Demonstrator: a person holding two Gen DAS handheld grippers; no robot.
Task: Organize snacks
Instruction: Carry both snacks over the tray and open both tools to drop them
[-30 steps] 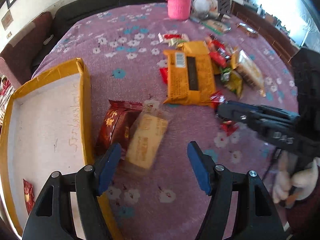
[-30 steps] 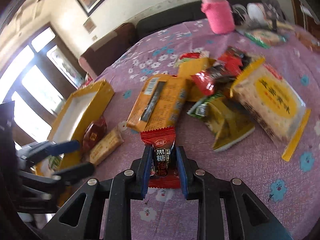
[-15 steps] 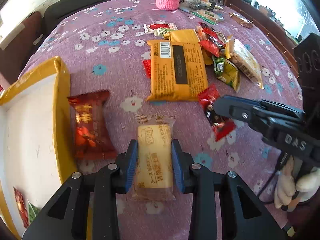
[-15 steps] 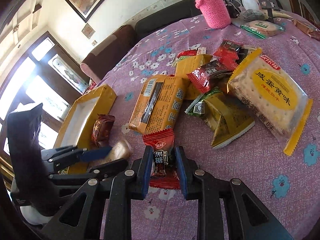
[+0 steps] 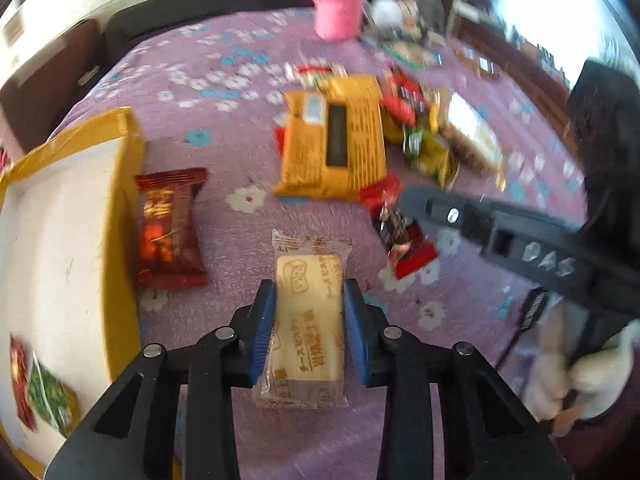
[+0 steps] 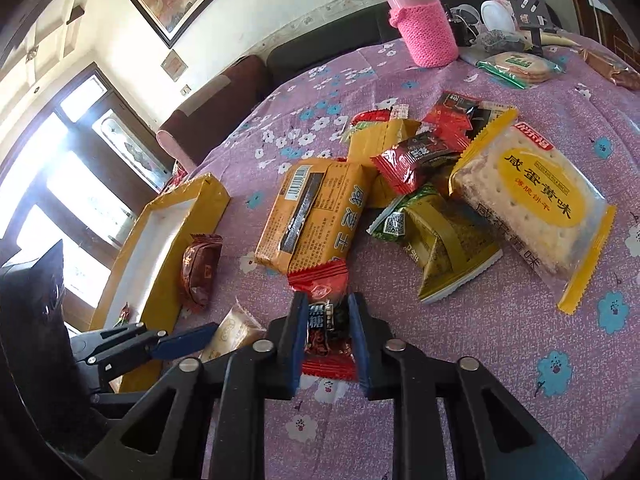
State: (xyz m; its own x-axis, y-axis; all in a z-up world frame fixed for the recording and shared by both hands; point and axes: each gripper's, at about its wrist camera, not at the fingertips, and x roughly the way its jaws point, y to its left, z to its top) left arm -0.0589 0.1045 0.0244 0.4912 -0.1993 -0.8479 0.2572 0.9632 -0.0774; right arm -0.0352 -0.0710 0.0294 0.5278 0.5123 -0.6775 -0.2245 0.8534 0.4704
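Note:
My left gripper (image 5: 309,300) is shut on a pale yellow biscuit packet (image 5: 308,320), which also shows in the right wrist view (image 6: 232,334). My right gripper (image 6: 325,312) is shut on a red and black candy packet (image 6: 326,328), seen from the left wrist view (image 5: 400,236) beside the right gripper's arm. A yellow-rimmed white box (image 5: 60,240) lies at the left, with two small packets (image 5: 36,392) in its near corner. A dark red packet (image 5: 170,228) lies on the cloth against the box's outer wall.
A pile of snacks sits mid-table: a large orange pack (image 6: 316,212), a green-gold pack (image 6: 444,248), a yellow cracker pack (image 6: 532,200), red packets (image 6: 420,152). A pink knitted bottle (image 6: 424,28) and dishes stand at the far edge.
My left gripper closed on the biscuit packet one second ago to half a second ago and holds it still. The view has shifted slightly. My right gripper keeps its candy packet.

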